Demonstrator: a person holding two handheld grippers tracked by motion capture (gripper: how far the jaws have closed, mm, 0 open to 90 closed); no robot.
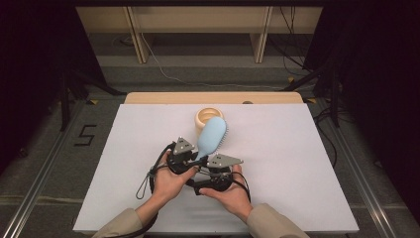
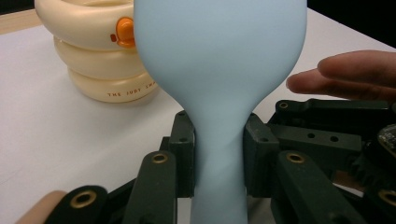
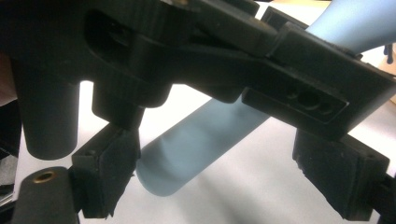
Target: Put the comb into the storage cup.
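One light-blue hairbrush (image 1: 212,135), handle clamped in left gripper (image 2: 219,154), head raised before cream ring-shaped container (image 1: 208,118). Right gripper (image 3: 243,186): jaws apart beside the handle end, above white table (image 1: 297,163).

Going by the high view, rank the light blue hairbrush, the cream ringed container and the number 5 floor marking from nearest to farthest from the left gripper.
1. Light blue hairbrush: its handle is clamped in the left gripper, head pointing away up the table.
2. Cream ringed container: just behind the brush head, toward the table's far edge.
3. Number 5 floor marking: off the table, on the floor at the left.
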